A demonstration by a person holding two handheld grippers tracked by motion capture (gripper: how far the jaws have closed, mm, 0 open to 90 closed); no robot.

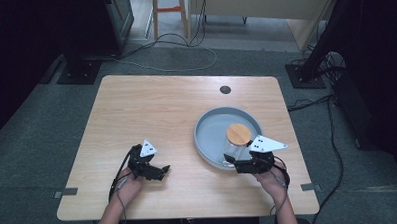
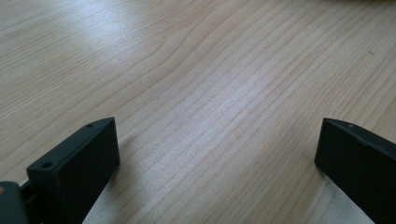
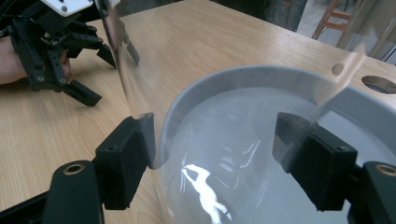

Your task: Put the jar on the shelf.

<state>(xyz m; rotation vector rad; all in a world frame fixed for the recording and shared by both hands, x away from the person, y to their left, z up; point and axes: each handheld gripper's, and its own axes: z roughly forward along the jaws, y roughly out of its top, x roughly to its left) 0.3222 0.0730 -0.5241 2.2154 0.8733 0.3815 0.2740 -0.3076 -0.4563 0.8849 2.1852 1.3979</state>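
Nearest the camera: right gripper [image 3: 212, 154], its two black pads pressed against opposite sides of the clear glass jar [image 3: 224, 140], so it grips the jar low on its wall.
Jar: upright, long axis vertical, capped by a round wooden lid [image 1: 238, 133]; it stands inside the grey tray [image 1: 207, 122], toward the tray's near right rim.
Jar from the right gripper: straight ahead between the jaws; in the high view the right gripper [image 1: 238, 163] comes in from the person's side and the jar rises just beyond the hand.
Tray: round, shallow, on the right half of the wooden table [image 1: 151, 113]; its raised rim curves around behind the jar in the right gripper view.
Left gripper: jaws spread wide over bare wood with nothing between them; in the high view the left gripper [image 1: 161, 172] rests on the near left of the table, well apart from the tray.
Nearer hand: the right, already on the jar; the left would have to cross toward the tray to reach it.
Relation the next move turns on: the tray rim lies between the jar and the open table, so my judgement is that the jar must go up along its own axis before it travels sideways.
Risk: smooth glass and a low grip could let the jar tilt.
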